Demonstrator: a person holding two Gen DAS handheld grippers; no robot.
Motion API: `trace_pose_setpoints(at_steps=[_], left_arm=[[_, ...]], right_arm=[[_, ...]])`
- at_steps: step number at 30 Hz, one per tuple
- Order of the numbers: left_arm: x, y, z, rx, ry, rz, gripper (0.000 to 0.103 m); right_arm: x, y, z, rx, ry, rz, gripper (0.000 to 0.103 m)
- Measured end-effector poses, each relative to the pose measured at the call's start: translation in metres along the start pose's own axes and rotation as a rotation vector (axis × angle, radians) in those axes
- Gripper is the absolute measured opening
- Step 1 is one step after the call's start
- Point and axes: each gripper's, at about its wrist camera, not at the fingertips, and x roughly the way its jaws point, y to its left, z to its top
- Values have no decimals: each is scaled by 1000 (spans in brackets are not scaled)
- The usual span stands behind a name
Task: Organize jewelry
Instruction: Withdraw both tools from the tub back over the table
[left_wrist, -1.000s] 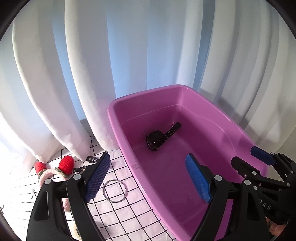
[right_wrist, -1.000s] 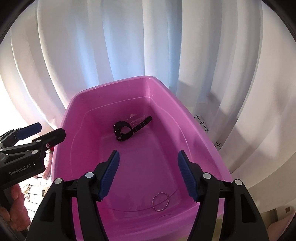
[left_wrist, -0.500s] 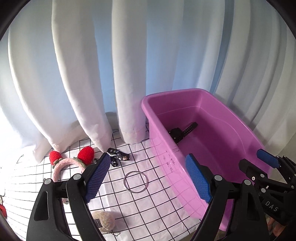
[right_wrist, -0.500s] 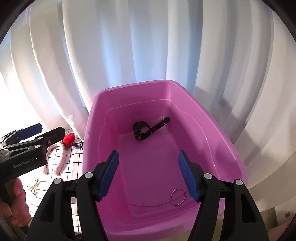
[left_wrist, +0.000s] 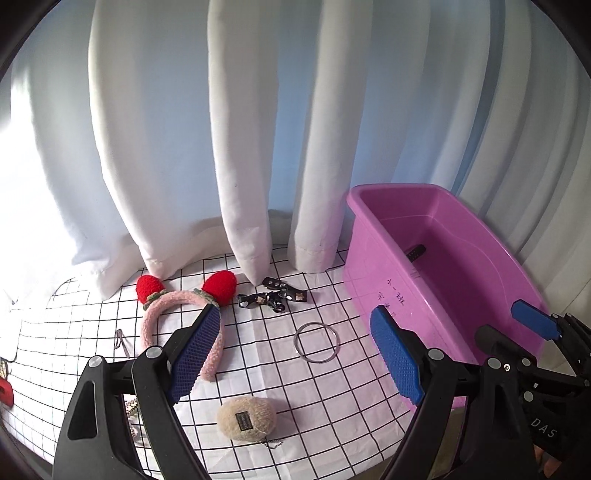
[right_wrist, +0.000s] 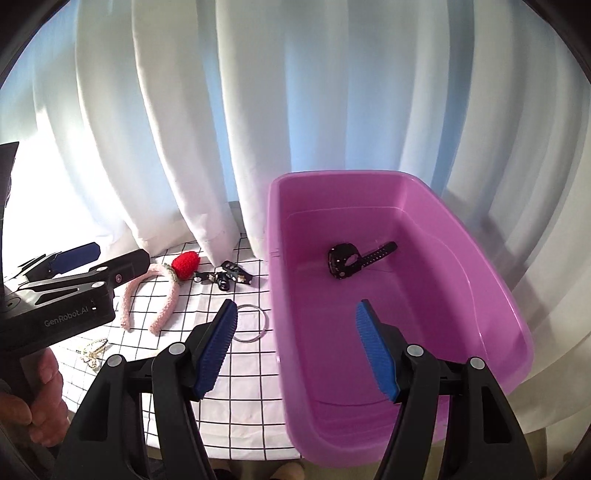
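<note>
A purple tub stands on the right of a white grid cloth. A black watch lies inside it. On the cloth lie a silver ring, a pink headband with red strawberries, a black patterned bow and a beige fuzzy clip. My left gripper is open and empty above the cloth. My right gripper is open and empty over the tub's left rim.
White curtains hang behind the table and touch the cloth's far edge. A thin hairpin and a gold chain lie at the left. A red item shows at the far left edge.
Both grippers have swung left, away from the tub toward the cloth. More of the jewelry on the cloth has come into view. Both stay open and empty.
</note>
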Motion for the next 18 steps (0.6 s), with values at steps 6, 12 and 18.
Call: trace_pose_setpoints(at_steps=[6, 12, 18], left_arm=[[-8, 44, -15, -60, 15, 49, 82], [-18, 96, -36, -134, 40, 121, 82], [-31, 145, -60, -191, 67, 191, 82]], right_arm=[[5, 35, 3, -50, 15, 55, 64], [13, 70, -2, -97, 40, 109, 64], [24, 102, -7, -123, 74, 171, 64]])
